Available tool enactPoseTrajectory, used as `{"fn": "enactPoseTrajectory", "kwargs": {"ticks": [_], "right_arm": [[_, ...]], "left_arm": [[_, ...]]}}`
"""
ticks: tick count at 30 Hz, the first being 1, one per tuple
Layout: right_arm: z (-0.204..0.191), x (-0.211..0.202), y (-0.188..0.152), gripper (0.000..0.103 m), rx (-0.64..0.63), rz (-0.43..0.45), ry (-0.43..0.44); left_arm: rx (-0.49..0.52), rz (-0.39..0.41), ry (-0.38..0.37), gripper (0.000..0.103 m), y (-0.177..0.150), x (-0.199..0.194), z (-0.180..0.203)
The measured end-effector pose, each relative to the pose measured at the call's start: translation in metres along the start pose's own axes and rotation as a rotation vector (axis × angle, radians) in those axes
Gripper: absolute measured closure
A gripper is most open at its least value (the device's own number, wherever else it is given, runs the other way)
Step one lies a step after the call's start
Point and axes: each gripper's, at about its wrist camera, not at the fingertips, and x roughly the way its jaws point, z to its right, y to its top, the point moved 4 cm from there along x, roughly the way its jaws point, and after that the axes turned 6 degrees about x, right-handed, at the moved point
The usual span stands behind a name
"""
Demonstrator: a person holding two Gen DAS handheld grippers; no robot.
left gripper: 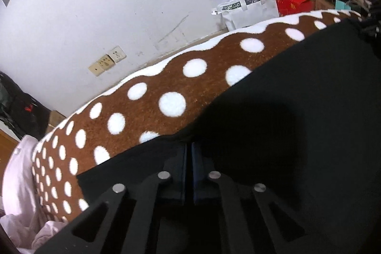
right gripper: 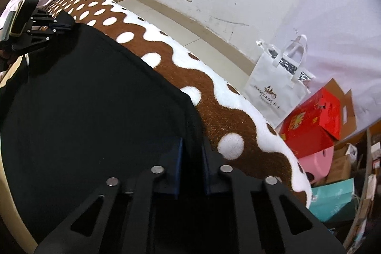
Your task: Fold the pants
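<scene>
Black pants point(right gripper: 90, 97) spread on dotted blanket point(right gripper: 214, 116), far edge toward 12 o'clock, left gripper point(left gripper: 189, 146) and right gripper point(right gripper: 191, 142) both clamped on that hem; best lifted evenly, corners level, then drawn toward 6 o'clock.

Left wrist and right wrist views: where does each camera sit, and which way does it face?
Left wrist: on the left tool, looking down its shut fingers at the black pants edge, blanket and wall beyond.
Right wrist: on the right tool, facing the pants edge; the left tool shows far left.
Shared: pants, blanket, white bag.
</scene>
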Motion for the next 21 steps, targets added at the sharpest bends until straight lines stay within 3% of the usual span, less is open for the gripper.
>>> {"fn": "enactPoseTrajectory", "kwargs": {"ticks": [4,12,16,21], "right_arm": [[0.004,-0.014,-0.001,0.098,0.033,0.032,-0.024],[-0.012,-0.044,-0.010,0.099,0.012,0.077,-0.040],[-0.025,-0.066,-0.020,0.099,0.012,0.115,-0.035],[-0.060,-0.096,-0.053,0.099,0.028,0.165,-0.023]], "left_arm": [[-0.051,-0.001,0.036,0.102,-0.008,-0.009,-0.007],[-0.129,-0.001,0.006,0.102,-0.027,-0.022,-0.014],[-0.211,0.036,-0.096,0.102,-0.026,-0.036,-0.019],[-0.473,0.091,-0.308,0.101,-0.030,-0.056,-0.028]]}}
